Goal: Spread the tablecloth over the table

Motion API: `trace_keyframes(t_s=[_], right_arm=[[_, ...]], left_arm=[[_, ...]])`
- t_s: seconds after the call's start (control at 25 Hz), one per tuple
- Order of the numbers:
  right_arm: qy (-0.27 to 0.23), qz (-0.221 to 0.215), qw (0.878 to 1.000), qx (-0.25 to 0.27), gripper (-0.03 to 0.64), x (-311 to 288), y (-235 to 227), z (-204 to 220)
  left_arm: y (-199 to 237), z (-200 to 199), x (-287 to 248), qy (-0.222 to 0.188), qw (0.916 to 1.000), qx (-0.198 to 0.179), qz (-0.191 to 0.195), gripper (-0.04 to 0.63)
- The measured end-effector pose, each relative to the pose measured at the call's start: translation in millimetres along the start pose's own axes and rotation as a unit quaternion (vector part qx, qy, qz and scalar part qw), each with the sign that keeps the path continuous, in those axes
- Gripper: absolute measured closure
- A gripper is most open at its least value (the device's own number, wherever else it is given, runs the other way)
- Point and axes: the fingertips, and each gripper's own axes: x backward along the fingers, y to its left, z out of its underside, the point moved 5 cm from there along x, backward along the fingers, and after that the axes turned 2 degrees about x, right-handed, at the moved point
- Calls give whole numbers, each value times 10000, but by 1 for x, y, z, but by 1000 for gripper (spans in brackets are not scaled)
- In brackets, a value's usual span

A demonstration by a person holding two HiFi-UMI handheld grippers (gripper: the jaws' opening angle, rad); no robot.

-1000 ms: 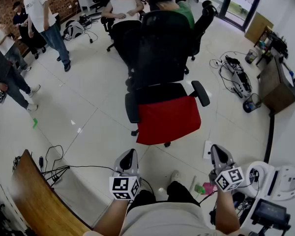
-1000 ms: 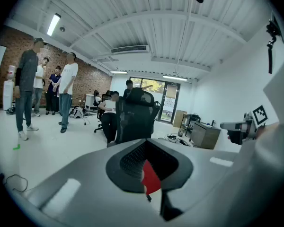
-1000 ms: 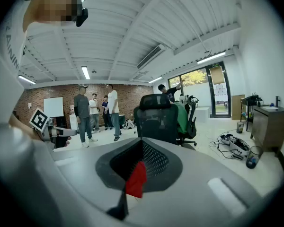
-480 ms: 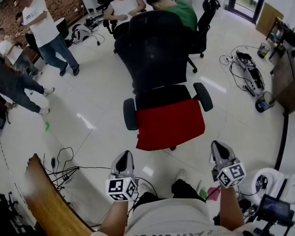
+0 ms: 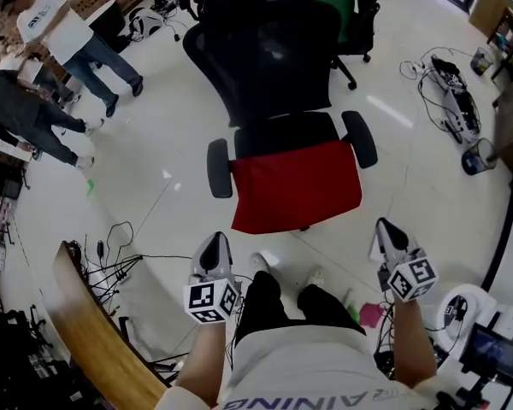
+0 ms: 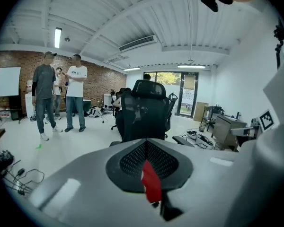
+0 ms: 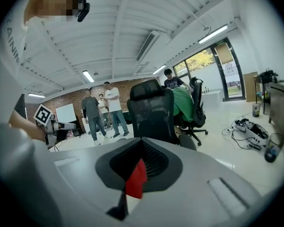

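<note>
Left hand-held gripper [image 5: 215, 241] and right hand-held gripper [image 5: 386, 226], outstretched, neared chair [image 5: 269, 54].

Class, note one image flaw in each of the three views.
Head view: fisheye curves the floor; lamp glare streaks it beside the chair. Left gripper view: black round vignette; the shut tongs look soft up close. Right gripper view: same vignette, bright windows.
</note>
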Motion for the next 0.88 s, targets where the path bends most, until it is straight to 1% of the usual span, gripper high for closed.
trace_keyframes(t_s=[0.08,0.2,0.32,0.48,0.56,0.64,0.76,0.8,0.88], right_arm=[[147,50,9998,-139,612,-7,-12,21],[428,116,9986,-302,612,-18,-27,63],[715,178,9967,-328,612,-39,-37,112],[1053,141,9939,-289,612,-83,-45,185],[1191,129,9923,-319,612,-97,-47,219],[1312,88,9907,-356,612,-105,-47,249],[1490,-36,9880,-395,612,-108,-44,288],[1546,-74,9872,-396,612,-109,-43,299],[1643,-145,9855,-401,612,-109,-40,317]], left_arm=[[5,26,-15,183,9997,164,-26,588],[17,88,-35,573,9966,574,-131,588],[30,159,-58,970,9900,965,-341,588],[44,244,-94,1344,9804,1268,-685,588],[50,281,-106,1494,9750,1444,-792,588],[54,313,-115,1646,9679,1734,-777,577],[57,354,-129,1820,9560,2243,-519,495],[59,364,-133,1830,9528,2381,-443,472],[64,377,-140,1731,9453,2745,-344,455]])
